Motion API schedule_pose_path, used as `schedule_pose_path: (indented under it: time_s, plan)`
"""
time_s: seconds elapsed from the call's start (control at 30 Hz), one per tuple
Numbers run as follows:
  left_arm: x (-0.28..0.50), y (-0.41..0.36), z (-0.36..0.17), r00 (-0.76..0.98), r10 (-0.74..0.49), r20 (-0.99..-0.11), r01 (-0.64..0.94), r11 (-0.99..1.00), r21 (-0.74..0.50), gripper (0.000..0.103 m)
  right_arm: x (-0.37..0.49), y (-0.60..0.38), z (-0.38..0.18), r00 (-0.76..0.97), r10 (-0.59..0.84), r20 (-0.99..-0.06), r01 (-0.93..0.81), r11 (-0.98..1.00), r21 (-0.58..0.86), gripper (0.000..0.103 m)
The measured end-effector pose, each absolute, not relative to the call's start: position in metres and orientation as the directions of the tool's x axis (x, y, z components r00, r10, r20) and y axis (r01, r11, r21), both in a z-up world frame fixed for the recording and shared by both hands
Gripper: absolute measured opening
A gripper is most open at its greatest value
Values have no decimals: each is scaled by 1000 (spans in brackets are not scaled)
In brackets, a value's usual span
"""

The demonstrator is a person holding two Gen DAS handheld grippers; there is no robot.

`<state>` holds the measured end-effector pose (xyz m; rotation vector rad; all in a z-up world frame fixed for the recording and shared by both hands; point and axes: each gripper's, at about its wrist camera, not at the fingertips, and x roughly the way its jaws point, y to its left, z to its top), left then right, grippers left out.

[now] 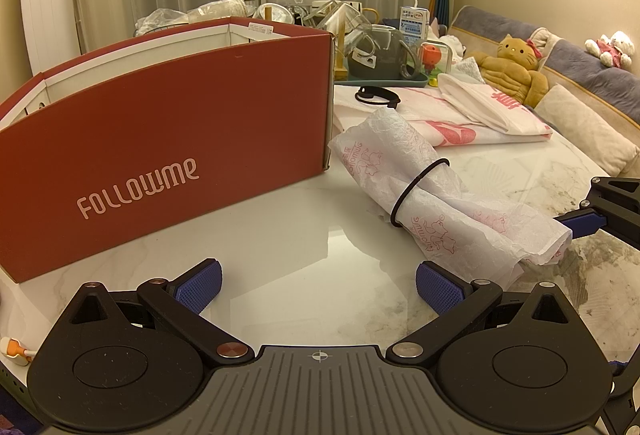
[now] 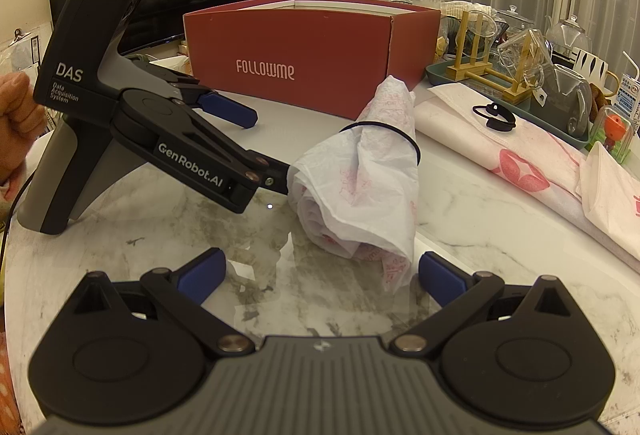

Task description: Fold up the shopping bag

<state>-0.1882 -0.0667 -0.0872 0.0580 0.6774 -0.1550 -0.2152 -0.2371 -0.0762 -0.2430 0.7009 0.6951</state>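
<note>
The rolled shopping bag (image 2: 360, 187), ringed by a black hair tie (image 2: 414, 149), lies mid-table before the red box (image 2: 288, 63), its long axis running away from the right gripper (image 2: 322, 273). Both grippers gape empty; the left gripper (image 1: 318, 285) flanks it, one finger touching.

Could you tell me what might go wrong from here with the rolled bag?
The black hair tie looks loose around the rolled shopping bag, so the roll may spring open. The left gripper is open, one finger beside the roll; moving it could drag the roll toward the red box.
</note>
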Motion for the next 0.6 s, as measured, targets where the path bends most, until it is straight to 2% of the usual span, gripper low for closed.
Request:
schedule_pose_path:
  time_s: [0.6]
  plan:
    - [-188,-67,-87,768,-124,-628,161,987,3,103,-217,-238,-76,554,503,-663,-659,752,20,103]
